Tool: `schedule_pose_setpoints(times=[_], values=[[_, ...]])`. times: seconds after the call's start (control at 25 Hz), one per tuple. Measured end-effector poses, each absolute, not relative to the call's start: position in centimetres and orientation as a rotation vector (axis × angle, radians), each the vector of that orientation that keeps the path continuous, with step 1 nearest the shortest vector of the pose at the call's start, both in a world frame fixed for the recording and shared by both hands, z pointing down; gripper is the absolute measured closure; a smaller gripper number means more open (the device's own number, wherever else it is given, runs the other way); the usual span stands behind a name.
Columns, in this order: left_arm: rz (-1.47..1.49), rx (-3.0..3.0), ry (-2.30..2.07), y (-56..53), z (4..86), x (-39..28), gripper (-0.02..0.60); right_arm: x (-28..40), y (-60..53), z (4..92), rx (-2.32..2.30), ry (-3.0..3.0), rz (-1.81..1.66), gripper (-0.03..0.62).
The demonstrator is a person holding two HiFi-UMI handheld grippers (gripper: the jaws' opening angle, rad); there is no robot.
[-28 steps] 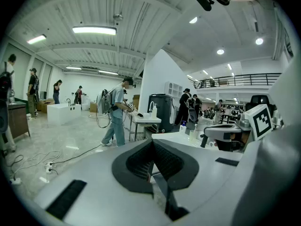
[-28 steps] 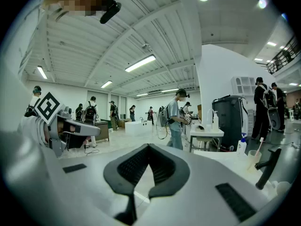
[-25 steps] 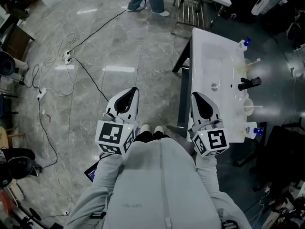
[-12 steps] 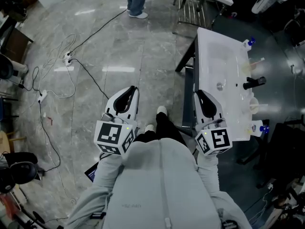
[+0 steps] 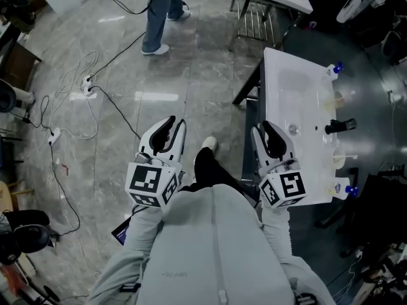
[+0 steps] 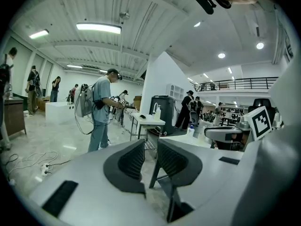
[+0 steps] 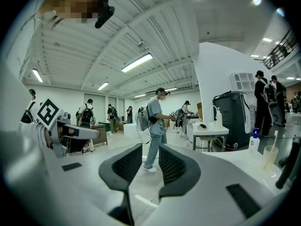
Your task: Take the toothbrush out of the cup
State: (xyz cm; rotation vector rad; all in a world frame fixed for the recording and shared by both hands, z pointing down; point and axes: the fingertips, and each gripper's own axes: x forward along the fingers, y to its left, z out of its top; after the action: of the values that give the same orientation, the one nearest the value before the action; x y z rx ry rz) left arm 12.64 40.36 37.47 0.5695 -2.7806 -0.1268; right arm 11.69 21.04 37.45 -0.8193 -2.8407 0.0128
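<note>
You are holding the left gripper and right gripper empty, jaws having just been opening partway, while the toothbrush, likely light, stiff and slippery, is standing in the cup on the basin, offering its upper handle.

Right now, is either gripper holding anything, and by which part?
Nothing is held. The left gripper and right gripper have just been opening, nothing between their jaws; the toothbrush stands in its cup.
</note>
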Motion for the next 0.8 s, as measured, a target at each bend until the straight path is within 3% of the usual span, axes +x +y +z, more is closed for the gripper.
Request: schedule_pose_setpoints(times=[0.8], values=[[-0.047, 0.788, -2.688, 33.3, 36.4, -7.1, 0.494, -4.6, 14.2, 37.2, -0.600, -2.881, 0.086, 0.491]])
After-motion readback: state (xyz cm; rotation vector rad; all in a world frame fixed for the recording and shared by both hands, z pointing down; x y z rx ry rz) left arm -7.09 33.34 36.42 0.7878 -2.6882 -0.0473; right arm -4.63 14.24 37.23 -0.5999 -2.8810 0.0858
